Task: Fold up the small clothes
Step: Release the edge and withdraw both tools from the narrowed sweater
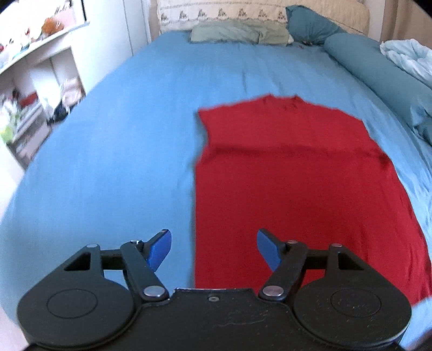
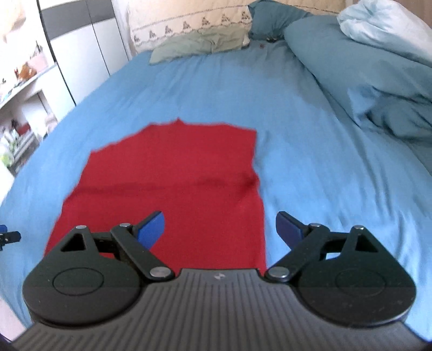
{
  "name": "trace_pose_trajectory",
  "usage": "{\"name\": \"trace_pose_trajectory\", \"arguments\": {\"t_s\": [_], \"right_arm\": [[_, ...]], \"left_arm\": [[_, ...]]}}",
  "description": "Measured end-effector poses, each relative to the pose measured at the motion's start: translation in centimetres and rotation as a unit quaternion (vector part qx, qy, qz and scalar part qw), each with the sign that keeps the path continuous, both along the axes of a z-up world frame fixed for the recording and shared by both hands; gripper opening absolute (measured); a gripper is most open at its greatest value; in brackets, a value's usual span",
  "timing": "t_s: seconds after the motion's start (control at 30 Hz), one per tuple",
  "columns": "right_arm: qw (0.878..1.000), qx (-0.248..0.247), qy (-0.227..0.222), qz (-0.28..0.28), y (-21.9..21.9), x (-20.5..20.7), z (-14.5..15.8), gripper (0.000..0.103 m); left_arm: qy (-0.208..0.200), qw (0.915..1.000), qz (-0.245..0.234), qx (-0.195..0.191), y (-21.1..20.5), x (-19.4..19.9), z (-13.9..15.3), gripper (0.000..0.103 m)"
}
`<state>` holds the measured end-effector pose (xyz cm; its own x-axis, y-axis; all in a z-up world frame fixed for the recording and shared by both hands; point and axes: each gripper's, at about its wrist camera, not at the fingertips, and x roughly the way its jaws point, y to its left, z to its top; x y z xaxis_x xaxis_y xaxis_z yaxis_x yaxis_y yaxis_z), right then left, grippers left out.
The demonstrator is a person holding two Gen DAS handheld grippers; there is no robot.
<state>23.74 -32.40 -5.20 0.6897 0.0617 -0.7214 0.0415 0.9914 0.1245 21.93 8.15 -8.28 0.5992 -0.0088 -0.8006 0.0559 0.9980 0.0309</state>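
A red knit garment, folded into a long flat strip w/ a crease across its upper part, lay on the light blue bed sheet. The left black gripper w/ blue finger pads hovered over the garment's near left edge, fingers spread wide, nothing between them. The right black gripper w/ blue pads hung over the garment's near right edge, its fingers also wide apart and empty; one pad over red fabric, the other over sheet. Beyond the garment's far end sat a pale green pillow and a cream embroidered pillow. Right of the garment lay a rumpled teal duvet. White shelves w/ clutter stood left of the garment, off the bed.
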Motion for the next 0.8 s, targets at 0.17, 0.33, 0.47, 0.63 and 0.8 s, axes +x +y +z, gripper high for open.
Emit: {"name": "trace_pose_trajectory", "arguments": {"t_s": [0.17, 0.33, 0.47, 0.63, 0.8], "right_arm": [[1.000, -0.022, 0.005, 0.010, 0.6, -5.9, -4.1, 0.103], [1.000, -0.028, -0.003, 0.007, 0.8, -10.3, -8.9, 0.101], [0.999, -0.033, -0.015, 0.007, 1.1, -12.7, -11.6, 0.095], [0.999, -0.033, -0.032, -0.013, 1.3, -14.6, -13.5, 0.083], [0.999, -0.017, -0.017, -0.034, 1.1, -14.9, -14.3, 0.074]], "left_arm": [[0.006, 0.9993, 0.031, -0.017, 0.7, -5.3, -3.7, 0.074], [-0.026, 0.9986, 0.043, -0.018, 1.1, -8.5, -7.2, 0.068], [-0.038, 0.9981, 0.032, -0.037, 1.3, -10.0, -9.2, 0.054], [-0.073, 0.9969, 0.011, -0.028, 0.8, -11.7, -10.1, 0.047], [-0.070, 0.9966, 0.010, -0.043, 1.1, -11.5, -10.6, 0.043]]}}
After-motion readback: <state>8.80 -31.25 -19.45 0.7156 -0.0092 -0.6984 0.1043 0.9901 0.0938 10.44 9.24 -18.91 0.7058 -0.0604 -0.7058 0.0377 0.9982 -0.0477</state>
